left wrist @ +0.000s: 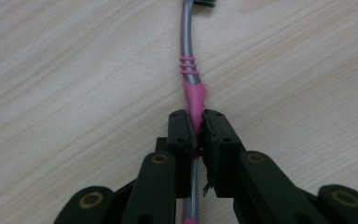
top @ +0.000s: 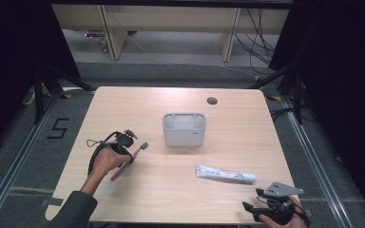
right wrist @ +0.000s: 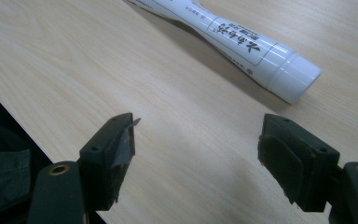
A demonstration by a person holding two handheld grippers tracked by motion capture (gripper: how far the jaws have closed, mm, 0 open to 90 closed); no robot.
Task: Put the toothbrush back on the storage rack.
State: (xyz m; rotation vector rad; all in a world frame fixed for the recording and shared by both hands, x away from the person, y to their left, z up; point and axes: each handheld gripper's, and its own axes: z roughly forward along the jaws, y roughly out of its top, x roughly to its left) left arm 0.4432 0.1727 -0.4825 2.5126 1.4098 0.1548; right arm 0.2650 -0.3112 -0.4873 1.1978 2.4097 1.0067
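Toothbrush [left wrist: 193, 100] pinched in left tongs [left wrist: 195, 133].
Right tongs [right wrist: 198, 149] gape empty at the bench's [top: 180, 185] near right, toothpaste tube [right wrist: 228, 39] just beyond them.

Wooden table [top: 171, 190]: toothbrush [top: 129, 161], holder [top: 184, 129], toothpaste [top: 225, 174]

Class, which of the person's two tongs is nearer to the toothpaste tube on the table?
Right. The right tongs stand open just in front of the toothpaste tube, not touching it; the left tongs are across the table, shut on the toothbrush.
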